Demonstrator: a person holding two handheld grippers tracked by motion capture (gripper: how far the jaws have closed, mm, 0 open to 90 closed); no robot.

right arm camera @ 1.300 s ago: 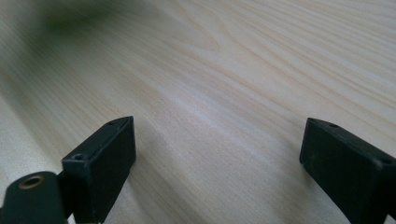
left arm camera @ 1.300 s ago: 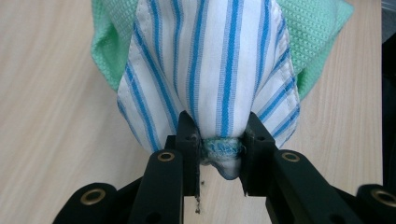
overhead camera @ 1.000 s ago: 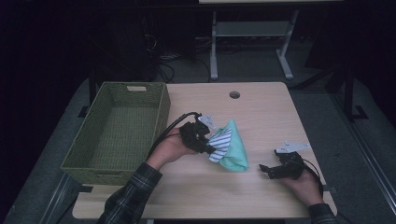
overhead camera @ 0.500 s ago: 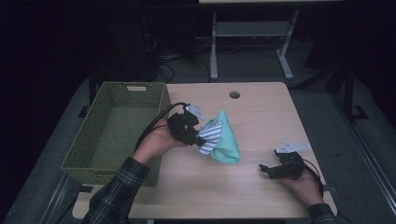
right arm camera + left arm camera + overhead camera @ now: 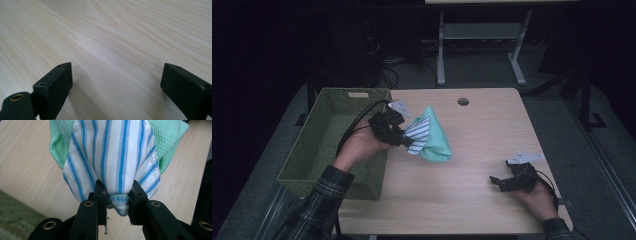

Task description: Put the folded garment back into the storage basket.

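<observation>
Right gripper [image 5: 499, 182] sits low on the table [image 5: 492, 125] near the front right edge, hand behind it, jaws spread wide with nothing but bare wood between them; right gripper view [image 5: 115, 82] confirms it, both pads clear of anything.

Left gripper [image 5: 404, 139] is up off the table at the left, beside the basket's right rim, jaws pinched tight on a bunched fold of the striped cloth [image 5: 418, 136]. Left gripper view [image 5: 117, 200]: both pads press on a gathered wad of white fabric with blue stripes [image 5: 112, 157], frayed hem poking out between them. Green cloth [image 5: 436, 140] hangs together with the striped one as one bundle, fanning out to the right of the gripper, in the air over the table's middle; whether its lower tip touches the wood, can't tell.

Green woven basket [image 5: 312, 150] stands on the table's left side, hanging partly over the edge. Cable hole [image 5: 463, 101] near the far edge of the table.
</observation>
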